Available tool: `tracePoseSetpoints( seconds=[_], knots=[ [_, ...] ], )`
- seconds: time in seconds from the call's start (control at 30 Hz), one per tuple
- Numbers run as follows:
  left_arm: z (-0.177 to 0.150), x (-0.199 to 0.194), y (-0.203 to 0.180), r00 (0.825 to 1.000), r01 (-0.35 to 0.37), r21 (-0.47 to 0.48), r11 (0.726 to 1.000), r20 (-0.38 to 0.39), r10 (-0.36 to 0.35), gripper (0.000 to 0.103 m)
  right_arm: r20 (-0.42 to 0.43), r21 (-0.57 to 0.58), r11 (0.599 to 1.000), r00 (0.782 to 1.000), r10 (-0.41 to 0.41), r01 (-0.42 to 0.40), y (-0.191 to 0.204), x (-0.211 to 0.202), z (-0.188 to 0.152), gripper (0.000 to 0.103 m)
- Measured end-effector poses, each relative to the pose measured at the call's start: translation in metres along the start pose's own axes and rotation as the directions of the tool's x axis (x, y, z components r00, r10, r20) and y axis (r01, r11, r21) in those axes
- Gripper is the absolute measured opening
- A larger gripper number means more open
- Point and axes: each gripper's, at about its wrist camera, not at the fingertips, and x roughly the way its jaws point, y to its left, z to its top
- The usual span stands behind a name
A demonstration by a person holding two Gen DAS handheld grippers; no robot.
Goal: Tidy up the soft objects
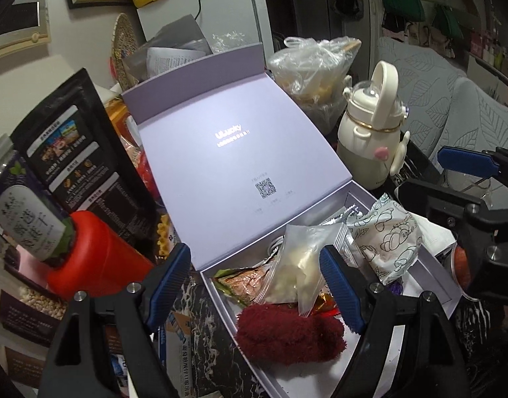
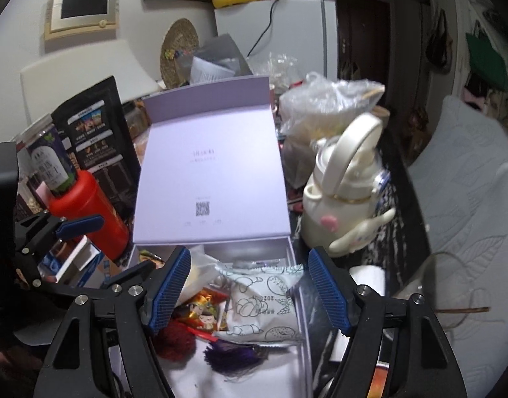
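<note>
An open lavender box (image 1: 217,293) holds soft things under its raised lid (image 1: 237,165). Inside lie a dark red fluffy piece (image 1: 287,335), a clear zip bag (image 1: 300,265) of white lumps, a copper-coloured snack packet (image 1: 247,282) and a white bread-print packet (image 1: 390,242). My left gripper (image 1: 254,285) hangs open above the zip bag, touching nothing. In the right wrist view my right gripper (image 2: 249,285) is open over the bread-print packet (image 2: 267,305), its pads clear of it. A purple tassel (image 2: 234,355) and a cartoon-printed packet (image 2: 204,311) lie nearer me in the box (image 2: 305,315).
Left of the box stand a red bottle (image 1: 98,255) and a black pouch (image 1: 81,152). A cream bottle with a loop handle (image 1: 370,132) and a full plastic bag (image 1: 313,66) crowd the right side. A grey leaf-pattern cushion (image 2: 469,199) lies further right.
</note>
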Motion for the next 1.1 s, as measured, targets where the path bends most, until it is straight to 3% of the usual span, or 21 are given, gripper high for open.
tracePoseSetpoints(
  seconds=[0.4, 0.77, 1.1],
  knots=[
    [-0.002, -0.076, 0.01, 0.991, 0.027, -0.014, 1.0, 0.134, -0.025, 0.08, 0.117, -0.04, 0.998, 0.992, -0.036, 0.041, 0.028, -0.069, 0.001, 0.075],
    [-0.025, -0.157, 0.019, 0.962, 0.042, -0.014, 0.999, 0.271, -0.037, 0.08, 0.249, -0.074, 0.995, 0.967, -0.048, 0.068, 0.063, -0.144, -0.014, 0.077],
    [-0.064, -0.209, 0.023, 0.934, 0.062, -0.011, 0.998, 0.353, -0.054, 0.08, 0.317, -0.059, 0.993, 0.945, -0.076, 0.1, 0.088, -0.197, -0.05, 0.081]
  ],
)
